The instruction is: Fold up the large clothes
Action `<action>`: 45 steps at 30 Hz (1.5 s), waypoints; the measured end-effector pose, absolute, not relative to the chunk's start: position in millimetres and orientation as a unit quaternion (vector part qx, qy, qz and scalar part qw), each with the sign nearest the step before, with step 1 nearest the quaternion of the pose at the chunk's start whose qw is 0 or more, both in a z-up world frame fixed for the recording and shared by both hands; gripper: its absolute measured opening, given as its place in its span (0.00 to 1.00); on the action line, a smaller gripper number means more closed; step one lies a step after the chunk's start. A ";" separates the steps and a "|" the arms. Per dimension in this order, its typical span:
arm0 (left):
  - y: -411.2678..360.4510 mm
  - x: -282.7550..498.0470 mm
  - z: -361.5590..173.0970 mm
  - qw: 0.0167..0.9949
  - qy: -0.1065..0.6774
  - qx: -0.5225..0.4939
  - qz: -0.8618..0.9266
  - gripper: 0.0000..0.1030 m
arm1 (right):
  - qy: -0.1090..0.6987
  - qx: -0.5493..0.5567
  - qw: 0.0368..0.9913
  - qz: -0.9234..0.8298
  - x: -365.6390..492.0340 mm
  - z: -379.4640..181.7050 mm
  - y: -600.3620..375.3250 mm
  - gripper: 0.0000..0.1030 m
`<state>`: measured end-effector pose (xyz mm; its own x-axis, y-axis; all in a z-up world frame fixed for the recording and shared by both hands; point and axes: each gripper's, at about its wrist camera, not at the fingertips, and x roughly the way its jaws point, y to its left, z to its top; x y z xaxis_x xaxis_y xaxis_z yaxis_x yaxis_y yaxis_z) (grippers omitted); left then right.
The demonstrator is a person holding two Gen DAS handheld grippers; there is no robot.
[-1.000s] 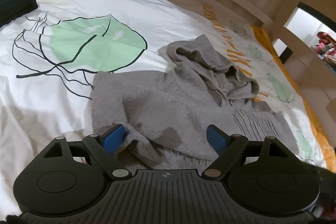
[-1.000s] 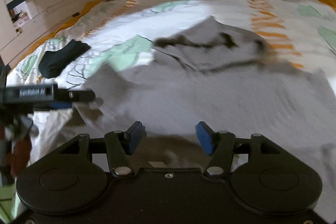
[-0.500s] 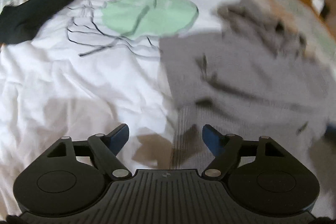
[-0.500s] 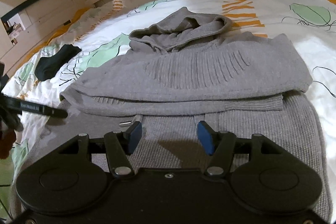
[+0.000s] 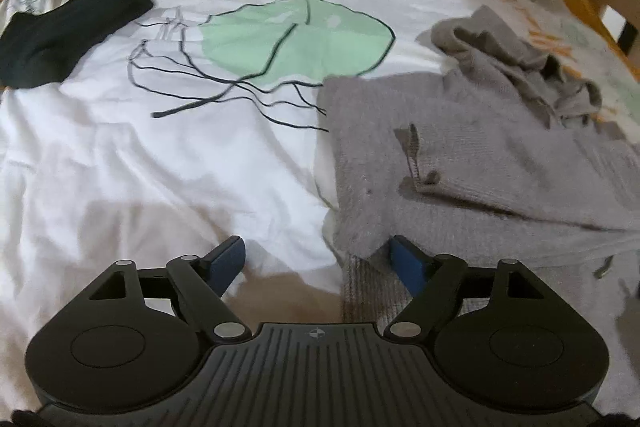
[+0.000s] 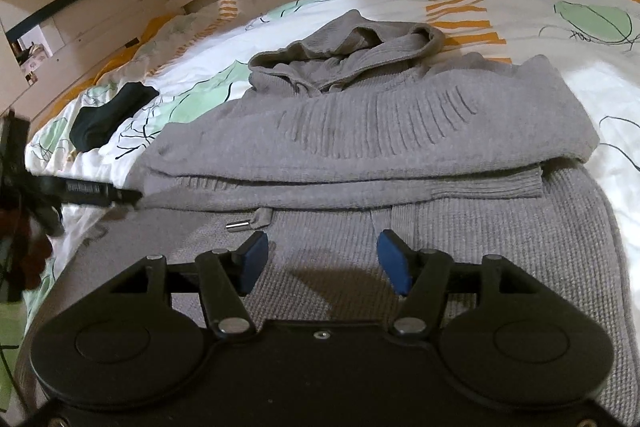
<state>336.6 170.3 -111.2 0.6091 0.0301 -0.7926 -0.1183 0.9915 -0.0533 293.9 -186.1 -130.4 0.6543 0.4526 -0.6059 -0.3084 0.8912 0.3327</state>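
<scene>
While the grey hooded sweater [image 6: 360, 131] lies on the bed [image 5: 160, 167] with sleeves folded across, both the left gripper [image 5: 318, 259] and right gripper [image 6: 320, 255] gape empty, so gripping its hem seems next.

A grey knit hoodie [image 6: 400, 131] lies flat on the bed [image 6: 580, 75], both sleeves folded across the chest, the ribbed cuff [image 6: 500, 187] on top. Its hood [image 6: 348, 51] is crumpled at the far end, hem nearest.
</scene>
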 end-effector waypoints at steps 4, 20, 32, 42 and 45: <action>161.8 326.0 -77.6 0.919 0.391 -0.047 0.031 0.73 | 0.357 0.100 0.904 0.212 293.8 -132.1 -185.2 0.66; 121.9 384.3 -102.9 0.902 0.421 -0.072 -0.063 0.45 | 0.350 0.086 0.907 0.217 292.1 -134.6 -179.8 0.72; 117.6 365.0 -29.6 0.951 0.292 -0.061 -0.082 0.04 | 0.345 0.066 0.911 0.217 289.0 -135.3 -174.3 0.74; 146.9 383.4 -64.8 0.937 0.340 -0.083 -0.022 0.04 | 0.340 0.090 0.914 0.204 290.2 -130.3 -188.1 0.74; 146.4 384.7 -73.9 0.933 0.350 -0.076 -0.019 0.04 | 0.336 0.095 0.916 0.196 292.0 -128.6 -194.2 0.74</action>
<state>384.7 146.4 -73.9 0.7542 -0.0887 -0.6506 -0.0179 0.9877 -0.1554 292.0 -194.2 -128.6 0.6971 0.4229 -0.5790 -0.2949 0.9052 0.3061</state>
